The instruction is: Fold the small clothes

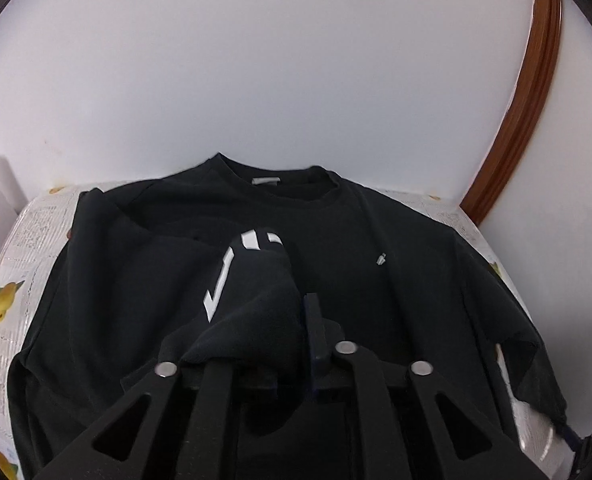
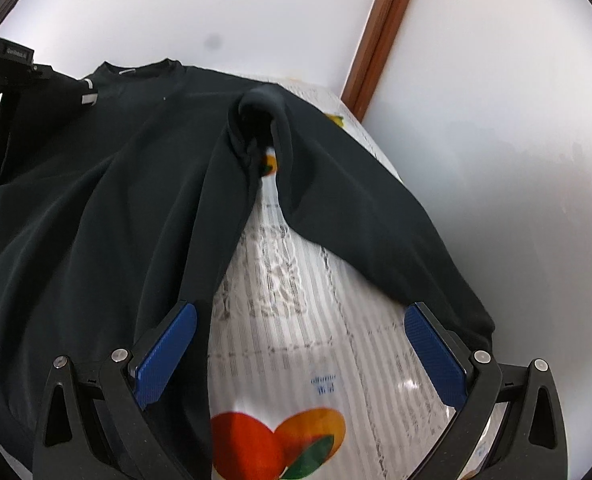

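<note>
Two grippers working one black T-shirt across the table

Two grippers are meeting the black T-shirt (image 1: pixel 376 240) from different sides. It is lying spread on the table (image 1: pixel 35 248), collar (image 1: pixel 279 184) toward the white wall (image 1: pixel 255 60), long axis running from collar back toward both cameras.

Sitting over the shirt's middle, the left gripper (image 1: pixel 287 320) is carrying a bunched fold of cloth with white lettering (image 1: pixel 219 280) on it. The fold is draping over and between its fingers, hiding one of them, so whether the pads are pressing on it or have just let go cannot be told.

Spread wide, the right gripper (image 2: pixel 300 356) is showing both blue ribbed pads (image 2: pixel 167 356) bare, with nothing between them. The sleeve (image 2: pixel 336 184) is lying just ahead and to its right, its cuff opening (image 2: pixel 255 112) arching up farther off. Being the nearer hand, it is likely the one to take that sleeve, reaching forward along the sleeve's length.

Soft, matte and limp, the knit is puckering into ridges. The table cover is looking glossy, printed with grey text and a bright fruit picture (image 2: pixel 279 440). A brown wooden strip (image 1: pixel 528 100) is running up the wall
</note>
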Demonstrator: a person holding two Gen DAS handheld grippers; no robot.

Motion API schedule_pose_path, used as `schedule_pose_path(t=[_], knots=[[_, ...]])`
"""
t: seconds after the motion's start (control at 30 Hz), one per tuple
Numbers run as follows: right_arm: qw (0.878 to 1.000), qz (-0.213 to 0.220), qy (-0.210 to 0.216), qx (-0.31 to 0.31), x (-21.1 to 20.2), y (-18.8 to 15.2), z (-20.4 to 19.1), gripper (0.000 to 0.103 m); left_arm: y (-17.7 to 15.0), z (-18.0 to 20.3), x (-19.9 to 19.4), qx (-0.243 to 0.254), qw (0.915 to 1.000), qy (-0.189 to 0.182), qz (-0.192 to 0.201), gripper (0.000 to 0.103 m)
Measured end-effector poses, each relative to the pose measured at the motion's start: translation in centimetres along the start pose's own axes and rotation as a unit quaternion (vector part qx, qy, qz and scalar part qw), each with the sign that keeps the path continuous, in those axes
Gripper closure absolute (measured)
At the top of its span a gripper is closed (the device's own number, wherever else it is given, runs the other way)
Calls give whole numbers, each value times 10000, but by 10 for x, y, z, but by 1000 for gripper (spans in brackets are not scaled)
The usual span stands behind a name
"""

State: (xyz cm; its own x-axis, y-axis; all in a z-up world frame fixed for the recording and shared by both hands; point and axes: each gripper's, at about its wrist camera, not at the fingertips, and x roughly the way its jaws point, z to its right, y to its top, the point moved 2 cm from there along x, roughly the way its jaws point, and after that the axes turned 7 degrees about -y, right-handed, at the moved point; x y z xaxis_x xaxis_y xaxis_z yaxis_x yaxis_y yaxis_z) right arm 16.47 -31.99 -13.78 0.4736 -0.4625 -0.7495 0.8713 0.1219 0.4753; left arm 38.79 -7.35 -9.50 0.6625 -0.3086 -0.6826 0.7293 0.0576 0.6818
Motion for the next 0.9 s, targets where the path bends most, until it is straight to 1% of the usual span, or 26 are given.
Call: schedule_pose_path(t=[0.03, 0.1, 0.13, 0.17, 0.2, 0.3, 0.4, 0.43, 0.5, 0.57, 0.63, 0.67, 0.7, 0.8, 0.9], knots=[[10000, 6, 7, 0, -2, 0, -1, 1, 1, 4, -4, -28, 9999, -86, -49, 73], [10000, 67, 8, -14, -10, 1, -4, 1, 0, 10, -16, -49, 9997, -225, -9, 49], [9999, 137, 15, -26, -17, 3, -6, 1, -2, 14, -28, 3, 9996, -269, 80, 44], [9998, 195, 20, -36, -24, 4, -8, 1, -3, 18, -36, 63, 9995, -290, 132, 36], [9996, 289, 35, -53, -33, 6, -11, 1, -4, 23, -44, 121, 9992, -327, 184, 30], [9987, 483, 115, -100, -56, 11, -21, 1, -9, 29, -80, 279, 9981, -391, 380, 25], [9970, 688, 321, -180, -82, 16, -37, 1, -17, 22, -115, 366, 9973, -341, 537, 21], [9962, 749, 397, -225, -89, 18, -45, 1, -22, 13, -129, 348, 9973, -255, 588, 20], [9944, 804, 591, -338, -97, 25, -63, 1, -29, -5, -144, 313, 9976, -138, 602, 19], [9923, 779, 891, -376, -102, 34, -82, 6, -41, -33, -158, 191, 9980, 142, 578, 19], [9888, 742, 1218, -444, -103, 48, -103, 24, -52, -59, -167, 37, 9977, 453, 494, 19], [9866, 736, 1368, -505, -104, 55, -115, 27, -61, -76, -171, -53, 9971, 644, 403, 19], [9847, 748, 1467, -574, -105, 62, -128, 30, -68, -86, -174, -111, 9965, 753, 340, 19], [9787, 890, 1603, -919, -104, 86, -181, 30, -95, -122, -173, -321, 9946, 983, 87, 19], [9713, 862, 1855, -1216, -99, 101, -227, 29, -128, -152, -168, -434, 9928, 1098, -193, 19]])
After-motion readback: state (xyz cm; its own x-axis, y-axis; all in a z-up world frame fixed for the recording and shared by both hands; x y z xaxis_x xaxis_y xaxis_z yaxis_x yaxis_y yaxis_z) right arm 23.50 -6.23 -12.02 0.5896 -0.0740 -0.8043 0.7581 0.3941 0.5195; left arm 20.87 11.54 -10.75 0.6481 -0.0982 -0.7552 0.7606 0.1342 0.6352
